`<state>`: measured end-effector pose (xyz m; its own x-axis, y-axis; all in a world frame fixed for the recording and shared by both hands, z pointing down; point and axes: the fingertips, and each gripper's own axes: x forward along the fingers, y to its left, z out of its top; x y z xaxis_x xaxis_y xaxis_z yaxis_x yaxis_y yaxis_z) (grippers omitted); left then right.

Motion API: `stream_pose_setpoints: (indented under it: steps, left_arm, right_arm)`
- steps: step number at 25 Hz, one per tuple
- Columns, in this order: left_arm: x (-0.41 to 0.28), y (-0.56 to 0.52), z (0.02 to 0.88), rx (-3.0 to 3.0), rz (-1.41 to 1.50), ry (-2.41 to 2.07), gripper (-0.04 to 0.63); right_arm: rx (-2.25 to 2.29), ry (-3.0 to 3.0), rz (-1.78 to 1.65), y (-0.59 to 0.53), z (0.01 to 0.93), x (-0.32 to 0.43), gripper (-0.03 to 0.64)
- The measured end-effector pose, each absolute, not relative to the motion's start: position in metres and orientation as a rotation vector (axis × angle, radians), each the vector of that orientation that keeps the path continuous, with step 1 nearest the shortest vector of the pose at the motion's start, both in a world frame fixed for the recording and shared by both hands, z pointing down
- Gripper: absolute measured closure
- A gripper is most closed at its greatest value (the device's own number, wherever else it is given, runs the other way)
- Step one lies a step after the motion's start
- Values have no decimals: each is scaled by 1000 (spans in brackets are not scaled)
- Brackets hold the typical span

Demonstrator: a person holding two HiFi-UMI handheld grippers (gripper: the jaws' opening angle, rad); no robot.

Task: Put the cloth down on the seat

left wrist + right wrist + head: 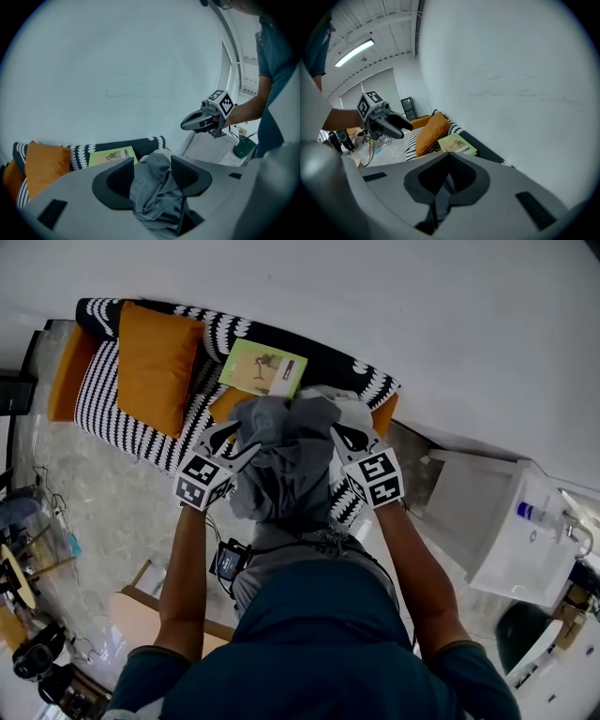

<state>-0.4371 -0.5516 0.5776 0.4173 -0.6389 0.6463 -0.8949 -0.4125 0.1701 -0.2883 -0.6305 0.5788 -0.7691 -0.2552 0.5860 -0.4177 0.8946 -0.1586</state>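
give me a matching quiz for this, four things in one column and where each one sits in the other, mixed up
Things:
1 grey cloth
2 orange cushion
3 green booklet
4 white cabinet

Places:
a on the sofa's black back
b past the sofa's right end in the head view
c on the sofa's striped seat
d held above the sofa by the left hand-held gripper and right hand-held gripper

Pairs: 1-d; 2-c; 3-a; 4-b
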Motion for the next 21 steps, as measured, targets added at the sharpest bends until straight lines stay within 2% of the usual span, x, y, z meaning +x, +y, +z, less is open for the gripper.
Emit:
stream_pose_setpoints:
  steps: [21]
  left_arm:
    - [-443, -533, 579, 2172, 663, -1303, 351]
  right_arm:
    - [480, -2475, 379, -613, 578, -295, 603]
